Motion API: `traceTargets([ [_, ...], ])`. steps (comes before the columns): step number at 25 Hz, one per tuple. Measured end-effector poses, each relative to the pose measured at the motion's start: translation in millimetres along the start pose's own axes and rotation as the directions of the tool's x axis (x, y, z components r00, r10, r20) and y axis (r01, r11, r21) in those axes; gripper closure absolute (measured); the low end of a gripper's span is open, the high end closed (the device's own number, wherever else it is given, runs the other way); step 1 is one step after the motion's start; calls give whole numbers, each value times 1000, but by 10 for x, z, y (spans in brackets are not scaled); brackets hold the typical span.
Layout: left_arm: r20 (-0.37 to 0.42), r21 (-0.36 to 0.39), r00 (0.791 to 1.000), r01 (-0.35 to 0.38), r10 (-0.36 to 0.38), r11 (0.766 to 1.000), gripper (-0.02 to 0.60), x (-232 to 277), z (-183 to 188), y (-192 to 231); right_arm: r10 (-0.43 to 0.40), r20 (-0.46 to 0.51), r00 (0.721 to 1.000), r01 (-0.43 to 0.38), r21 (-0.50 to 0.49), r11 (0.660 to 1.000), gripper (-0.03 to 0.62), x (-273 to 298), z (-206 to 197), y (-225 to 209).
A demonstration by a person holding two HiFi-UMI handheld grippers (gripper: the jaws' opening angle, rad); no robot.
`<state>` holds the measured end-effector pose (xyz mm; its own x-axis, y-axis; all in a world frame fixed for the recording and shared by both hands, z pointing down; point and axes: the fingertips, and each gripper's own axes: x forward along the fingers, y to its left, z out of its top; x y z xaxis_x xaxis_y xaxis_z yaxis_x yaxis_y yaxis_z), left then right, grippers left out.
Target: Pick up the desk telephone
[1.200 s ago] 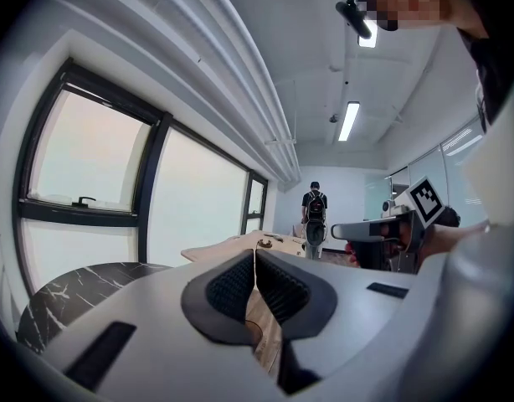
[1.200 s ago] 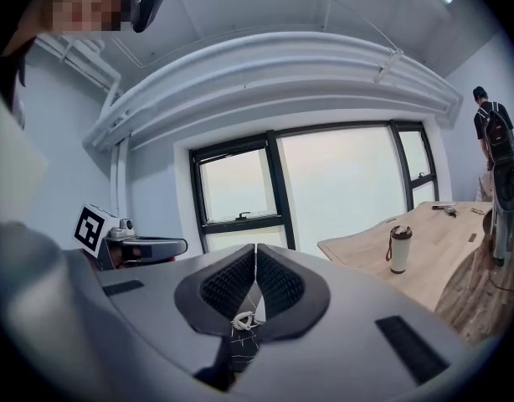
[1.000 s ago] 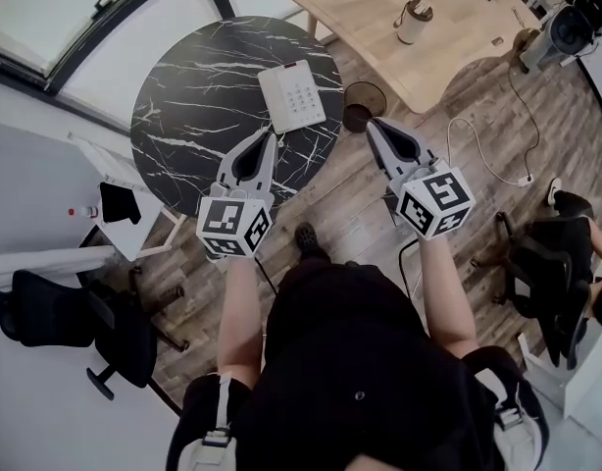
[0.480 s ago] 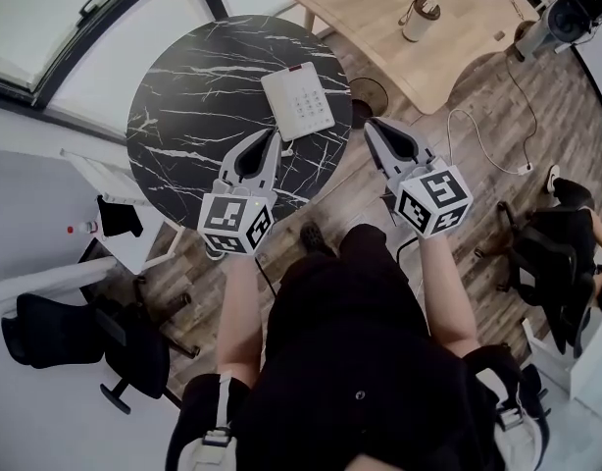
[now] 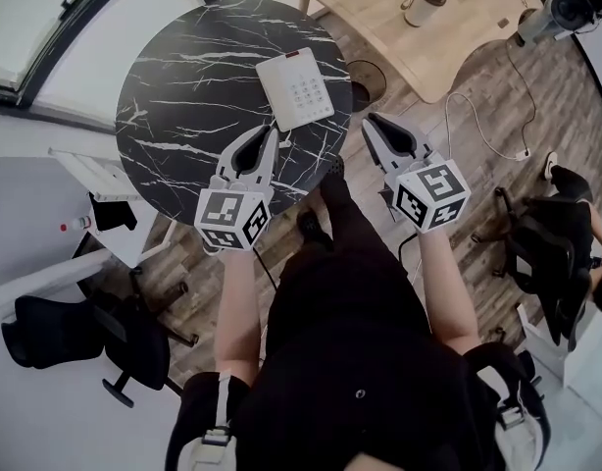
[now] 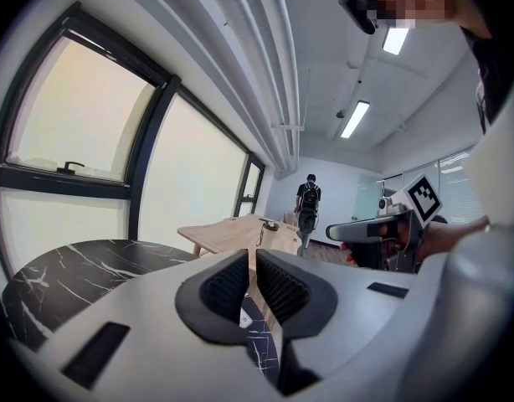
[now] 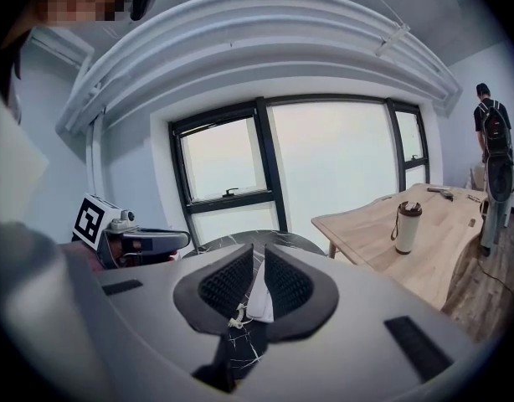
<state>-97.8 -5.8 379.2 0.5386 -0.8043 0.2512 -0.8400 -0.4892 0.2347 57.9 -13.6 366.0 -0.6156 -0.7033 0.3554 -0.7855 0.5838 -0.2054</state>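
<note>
1. Both tongs are coming forward and down compared with a second ago, and the person is stepping in toward the round marble worktop [image 5: 183,96] (a foot [image 5: 332,180] is now showing at its near edge).
2. Left tongs [image 5: 268,133] are hovering over the near part of the worktop, tips near the desk telephone [image 5: 295,88] at its near-left corner and not touching it.
3. Right tongs [image 5: 371,123] are hanging just off the worktop's right edge, above the wooden floor [image 5: 379,214], beside the desk telephone but apart from it.
4. Both pairs are staying clenched with nothing between the pads (the white patch in the right gripper view's gap is the desk telephone lying beyond).
5. Desk telephone is lying flat, keypad up, toward the worktop's right side, with its cord [image 5: 274,126] trailing at the near corner.
6. Reading: the approach is still running and no grasp is starting yet. Tongs will need to be opening before the flat body can be taken, probably from its sides.
</note>
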Motion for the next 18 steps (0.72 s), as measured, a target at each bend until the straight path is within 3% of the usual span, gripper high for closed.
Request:
traceTargets([
  [3,-14,-13,1000,-11,11,1000,560,46,-53,60,18,-22,1000,-18,5,1000,556,112,-45,-25],
  [7,-40,-23,999,-29,28,999,553,150,-121,178,57,-66,996,-57,11,998,468,351,-126,-76],
  [10,-72,-47,997,-40,36,998,486,280,-201,286,81,-101,992,-79,22,997,448,539,-205,-147],
  [18,-168,-120,983,-89,68,989,428,700,-511,533,131,-210,969,-119,67,991,389,1064,-446,-465],
])
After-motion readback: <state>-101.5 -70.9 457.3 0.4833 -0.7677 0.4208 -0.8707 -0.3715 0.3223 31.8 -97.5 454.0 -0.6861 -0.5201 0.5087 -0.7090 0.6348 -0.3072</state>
